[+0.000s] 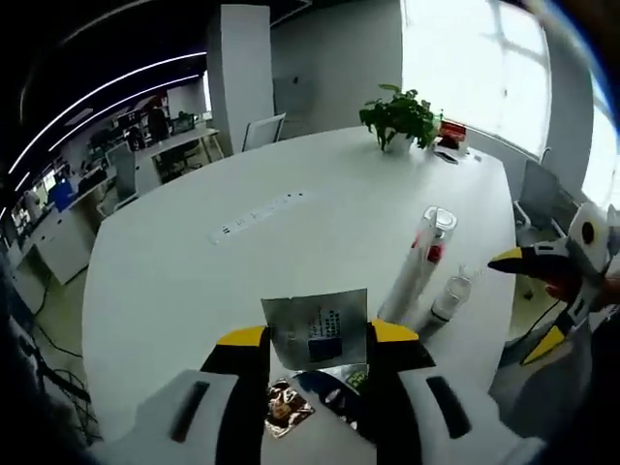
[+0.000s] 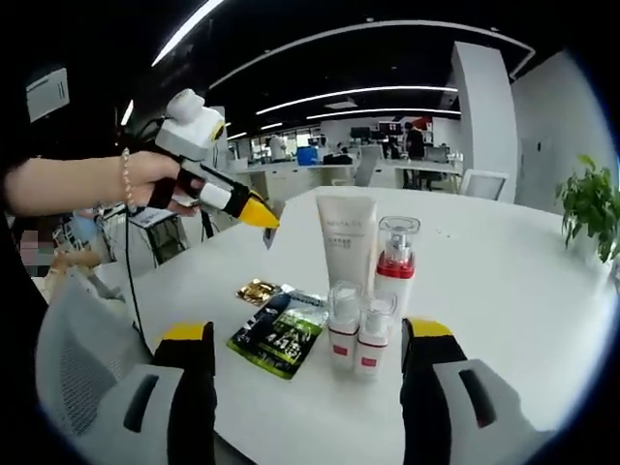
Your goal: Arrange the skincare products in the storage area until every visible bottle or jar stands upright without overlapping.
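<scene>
Sachet (image 1: 318, 329) first: we see the left gripper (image 1: 318, 341) pinching this silvery packet between its yellow-tipped jaws, lifted clear of the white table (image 1: 194, 271). In the right gripper view the same gripper (image 2: 262, 215) hangs in the air, held by a hand (image 2: 155, 184), off to the side of the product group.

The right gripper (image 2: 308, 339) has its jaws wide apart with nothing in them, low near the table edge, just in front of the bottles.

Already upright, in a tight cluster: white tube (image 2: 346, 240), pump bottle (image 2: 395, 260) with red band, and two small bottles (image 2: 360, 334) in front, touching or nearly so; we cannot tell which. Flat on the table just beside them: green-black sachet (image 2: 280, 334) and a gold sachet (image 2: 257, 290) behind it. A potted plant (image 1: 399, 118) sits well apart at the far side.

To do this step well, we judge:
- Put the held sachet on bare table beside the flat ones, not on top of them, so nothing overlaps.
- Come in from the side away from the tall tube; a jaw brushing it could topple the whole cluster.
- Lower it until it rests, then release; a thin packet dropped from the air may slide.
- Keep the right gripper back from the small bottles.
</scene>
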